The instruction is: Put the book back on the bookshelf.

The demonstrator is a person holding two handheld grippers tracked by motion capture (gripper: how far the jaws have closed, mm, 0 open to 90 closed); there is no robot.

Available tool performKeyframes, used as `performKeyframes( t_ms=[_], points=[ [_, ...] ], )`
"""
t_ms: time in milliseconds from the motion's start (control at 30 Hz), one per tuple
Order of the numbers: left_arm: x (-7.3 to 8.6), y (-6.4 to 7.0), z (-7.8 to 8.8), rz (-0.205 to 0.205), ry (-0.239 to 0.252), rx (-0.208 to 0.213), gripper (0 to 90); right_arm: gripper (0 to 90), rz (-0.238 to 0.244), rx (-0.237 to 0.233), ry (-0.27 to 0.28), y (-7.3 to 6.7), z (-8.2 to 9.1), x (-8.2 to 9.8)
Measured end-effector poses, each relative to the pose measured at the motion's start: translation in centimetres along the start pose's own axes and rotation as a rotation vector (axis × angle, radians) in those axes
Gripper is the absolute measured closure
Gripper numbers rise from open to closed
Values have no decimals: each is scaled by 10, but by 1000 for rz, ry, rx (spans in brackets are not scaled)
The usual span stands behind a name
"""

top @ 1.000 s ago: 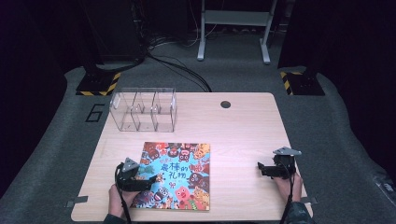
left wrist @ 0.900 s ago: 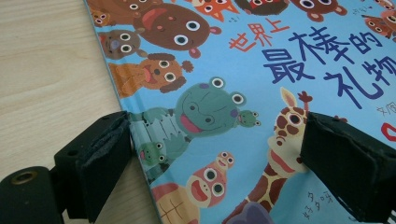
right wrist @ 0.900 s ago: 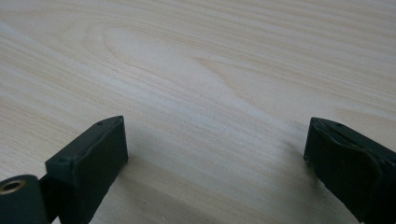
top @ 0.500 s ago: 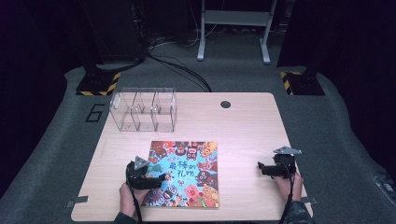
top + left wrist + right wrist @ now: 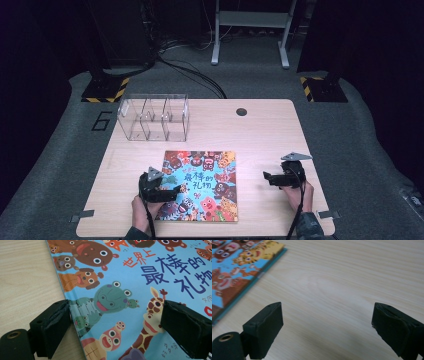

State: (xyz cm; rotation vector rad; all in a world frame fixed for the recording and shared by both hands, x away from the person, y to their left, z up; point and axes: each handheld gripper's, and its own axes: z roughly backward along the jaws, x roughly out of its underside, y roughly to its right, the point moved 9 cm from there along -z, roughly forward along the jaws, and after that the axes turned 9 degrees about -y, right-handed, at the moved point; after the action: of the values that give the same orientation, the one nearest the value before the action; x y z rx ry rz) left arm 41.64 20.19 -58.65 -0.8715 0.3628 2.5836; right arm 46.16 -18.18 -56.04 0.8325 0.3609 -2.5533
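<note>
We find the picture book (image 5: 200,186) flat on the table (image 5: 260,135), its spine edge lying just beside one pad of the left gripper (image 5: 172,191), whose jaws stand spread over the cover and press nothing. We judge the book light, stiff and glossy, best pinched at an edge. The right gripper (image 5: 266,177) hovers level, aimed at the book; its jaws, just narrowing, hold nothing.

Room's pretty dark all around, only the table (image 5: 260,130) is lit from above. Soft shadows, no real glare, close-up shots go blurry near the bottom edge.
</note>
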Motion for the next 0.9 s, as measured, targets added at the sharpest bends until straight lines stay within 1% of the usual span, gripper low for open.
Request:
performKeyframes(
  t_ms=[33,100,133,167,200,233,267,300,333,367,400,433,467,500,533,567,600,633,667,700,733,767,800,833,867,900],
  points=[
    [0,0,0,-2,-1,-1,93,102,0,-11,-10,-5,-2,-1],
    [-1,1,-1,4,7,-7,94,111,23,-40,-31,-14,-5,-4],
    [-1,1,-1,4,7,-7,94,111,21,-48,-40,-19,-8,-5],
    [-1,3,-1,4,0,1,94,115,28,-59,-51,-24,-10,-7],
    [-1,3,-1,-1,3,-1,95,123,43,-74,-55,-29,-11,-8],
    [-1,4,-1,2,4,1,95,132,50,-83,-56,-34,-14,-10],
    [-1,4,-1,2,4,1,96,132,50,-83,-56,-34,-14,-10],
    [-1,4,-2,-2,3,5,96,145,61,-101,-70,-43,-18,-12],
    [-2,5,-2,0,5,1,96,146,69,-114,-76,-48,-21,-14],
    [-2,5,-2,0,5,1,96,146,69,-114,-76,-48,-21,-14],
    [-2,7,-2,-6,0,5,97,154,74,-139,-88,-56,-26,-16],
    [-2,7,-3,-6,4,4,97,160,77,-149,-92,-59,-28,-17],
    [-2,7,-3,-6,4,4,97,160,77,-149,-92,-59,-28,-17],
    [-2,8,-3,-9,2,9,97,163,83,-158,-102,-62,-31,-17],
    [-3,6,-2,-6,0,27,105,182,87,-168,-125,-70,-37,-20],
    [-3,4,-1,-7,-6,37,108,186,70,-174,-144,-73,-38,-19],
    [-4,1,-1,0,-3,38,106,197,93,-172,-136,-74,-41,-22],
    [-4,1,-1,0,-3,38,85,200,87,-179,-155,-77,-43,-23],
    [-5,-8,0,14,-13,27,50,207,79,-179,-165,-80,-44,-25],
    [-6,-13,1,24,-10,18,23,216,81,-186,-170,-82,-46,-26],
    [-6,-13,1,24,-10,18,5,216,81,-186,-170,-82,-46,-26],
    [-8,-24,5,38,2,-1,4,225,87,-189,-189,-85,-50,-29],
    [-8,-29,6,45,4,-14,4,230,84,-197,-196,-87,-51,-30],
    [-8,-29,6,45,4,-14,6,230,84,-197,-196,-87,-51,-30],
    [-8,-43,10,47,4,-57,14,243,101,-200,-199,-88,-55,-33],
    [-8,-49,11,61,6,-66,19,246,94,-199,-211,-90,-56,-33]
  ],
)
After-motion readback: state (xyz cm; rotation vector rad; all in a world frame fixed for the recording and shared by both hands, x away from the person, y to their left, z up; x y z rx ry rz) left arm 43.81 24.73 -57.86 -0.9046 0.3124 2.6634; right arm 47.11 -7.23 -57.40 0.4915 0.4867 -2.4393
